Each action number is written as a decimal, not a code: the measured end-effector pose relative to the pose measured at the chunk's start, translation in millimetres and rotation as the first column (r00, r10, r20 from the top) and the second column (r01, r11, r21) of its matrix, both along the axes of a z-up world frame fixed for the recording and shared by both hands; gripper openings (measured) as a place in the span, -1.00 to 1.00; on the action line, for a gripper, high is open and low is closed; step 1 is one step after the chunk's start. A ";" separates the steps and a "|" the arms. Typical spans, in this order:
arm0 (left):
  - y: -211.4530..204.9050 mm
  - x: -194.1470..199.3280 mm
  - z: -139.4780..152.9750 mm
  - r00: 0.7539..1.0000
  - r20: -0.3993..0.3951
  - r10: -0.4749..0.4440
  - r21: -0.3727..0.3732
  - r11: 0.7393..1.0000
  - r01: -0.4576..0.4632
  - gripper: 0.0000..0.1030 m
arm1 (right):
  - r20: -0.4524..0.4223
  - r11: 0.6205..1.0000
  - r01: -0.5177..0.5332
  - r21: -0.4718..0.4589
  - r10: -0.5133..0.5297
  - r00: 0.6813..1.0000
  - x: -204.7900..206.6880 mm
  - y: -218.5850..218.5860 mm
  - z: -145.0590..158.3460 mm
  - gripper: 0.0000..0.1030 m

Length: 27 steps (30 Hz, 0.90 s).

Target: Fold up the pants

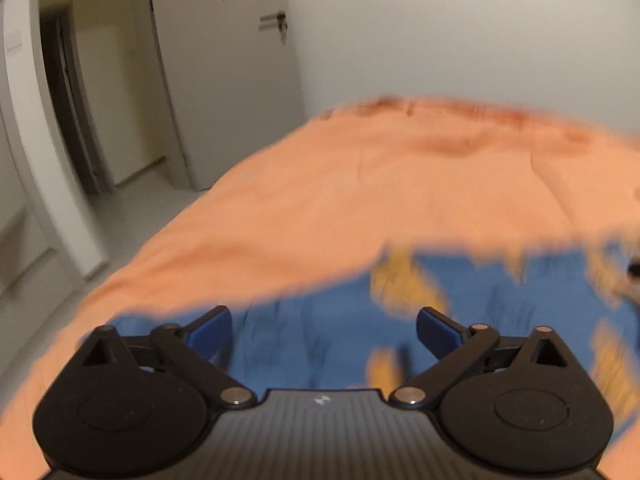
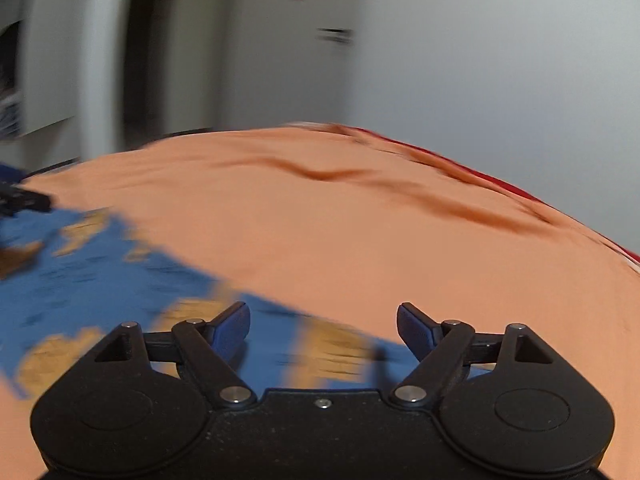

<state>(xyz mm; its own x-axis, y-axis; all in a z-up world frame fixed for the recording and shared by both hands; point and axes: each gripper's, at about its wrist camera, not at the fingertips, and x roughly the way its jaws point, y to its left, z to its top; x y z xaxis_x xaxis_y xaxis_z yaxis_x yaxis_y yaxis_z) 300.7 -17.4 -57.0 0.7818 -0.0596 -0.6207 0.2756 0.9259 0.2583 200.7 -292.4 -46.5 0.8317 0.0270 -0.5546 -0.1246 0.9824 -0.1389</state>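
The pants [image 1: 320,344] are blue with yellow-orange patches and lie on an orange bed sheet [image 1: 320,200]. Both views are motion-blurred. My left gripper [image 1: 324,330] is open and empty, its blue pads apart just above the pants. In the right wrist view the pants [image 2: 100,280] spread from the left down to the fingers. My right gripper [image 2: 323,330] is open and empty over the pants' edge. The left gripper's dark body [image 2: 24,200] shows at the far left of the right wrist view.
The orange sheet [image 2: 360,220] covers the bed, with wrinkles toward the far edge. A white wall [image 1: 460,32] stands behind the bed. A white door with a handle [image 1: 276,22] and an open doorway [image 1: 72,120] are to the left, beyond the floor [image 1: 120,216].
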 end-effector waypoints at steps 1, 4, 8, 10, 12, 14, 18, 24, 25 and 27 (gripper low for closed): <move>4.0 -5.6 -11.0 0.999 0.007 0.038 0.094 0.995 -0.039 0.83 | -0.014 0.997 -0.060 -0.039 0.059 0.998 -1.7 19.6 -4.1 0.62; 55.1 -11.2 -11.3 0.985 -0.039 0.169 0.014 0.986 -0.169 0.98 | -0.050 0.971 -0.108 -0.213 0.099 0.994 -7.4 47.1 -26.5 0.64; 109.5 -27.4 11.4 0.934 -0.126 0.334 -0.179 0.918 -0.353 0.89 | -0.085 0.987 0.104 -0.126 -0.115 0.990 -5.8 0.0 -20.5 0.92; 125.2 -40.4 19.9 0.890 -0.132 0.436 -0.272 0.848 -0.455 0.99 | -0.082 0.985 0.117 -0.125 -0.128 0.988 -4.6 4.1 -7.0 0.72; 142.7 -47.4 25.5 0.873 -0.163 0.460 -0.364 0.794 -0.487 0.99 | -0.064 0.996 0.025 -0.080 -0.030 0.997 3.1 27.0 10.7 0.72; 166.9 -56.9 32.3 0.874 -0.174 0.454 -0.439 0.759 -0.481 0.99 | -0.059 0.995 -0.101 -0.003 0.101 0.993 23.4 65.2 25.0 0.71; 198.5 -65.7 26.4 0.836 -0.226 0.500 -0.509 0.672 -0.539 0.98 | -0.096 0.925 -0.365 0.101 0.375 0.922 82.2 158.2 35.4 0.59; 215.2 -52.3 13.4 0.865 -0.258 0.430 -0.606 0.626 -0.492 0.65 | -0.209 0.815 -0.554 0.172 0.580 0.788 158.0 265.3 24.2 -0.41; 213.9 -50.5 12.5 0.873 -0.255 0.417 -0.610 0.631 -0.479 0.65 | -0.242 0.807 -0.566 0.166 0.590 0.770 164.1 274.1 20.7 -0.55; 211.3 -47.2 11.9 0.884 -0.249 0.395 -0.615 0.641 -0.459 0.58 | -0.285 0.800 -0.589 0.111 0.594 0.753 172.3 285.1 10.3 -1.00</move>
